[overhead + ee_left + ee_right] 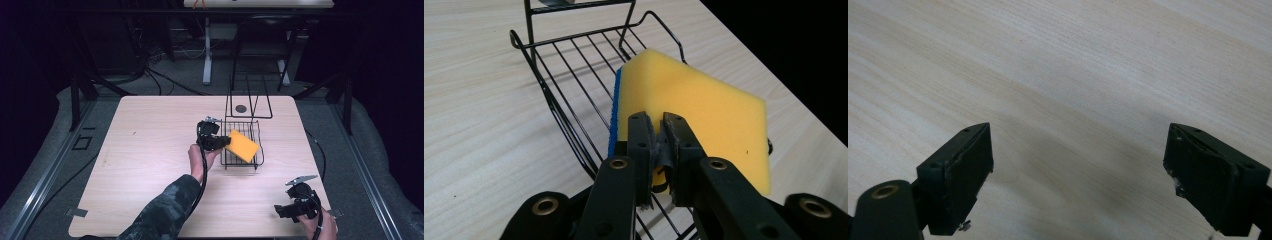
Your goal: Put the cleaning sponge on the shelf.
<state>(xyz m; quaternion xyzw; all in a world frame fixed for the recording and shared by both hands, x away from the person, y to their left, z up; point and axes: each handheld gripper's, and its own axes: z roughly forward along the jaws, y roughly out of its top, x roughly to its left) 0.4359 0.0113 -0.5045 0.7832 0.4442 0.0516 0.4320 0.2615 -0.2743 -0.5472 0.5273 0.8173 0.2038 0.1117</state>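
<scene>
Count: one sponge, one wire rack, two grippers, one table.

Sponge (694, 115): a single rectangular slab, yellow foam with a thin blue scrub layer on one face. It sat tilted over the rack, its near edge pinched between the jaws of the left gripper (658, 131), which were closed on it. In the high view, the sponge (242, 145) was at about 3 o'clock from the left gripper (226, 141), above the rack's basket.

Rack (569, 85): black thin-wire grid tray with parallel rods and a raised, curved rim. From above, the rack (258, 131) had two tall wire loops rising at its 12 o'clock end.

Right gripper (1078, 170): jaws spread wide, nothing between them, hovering over bare tabletop. High view put the right gripper (283, 211) near the table's 5 o'clock corner, well apart from the rack.

Table (150, 150): pale wood-grain laminate with rounded corners.
</scene>
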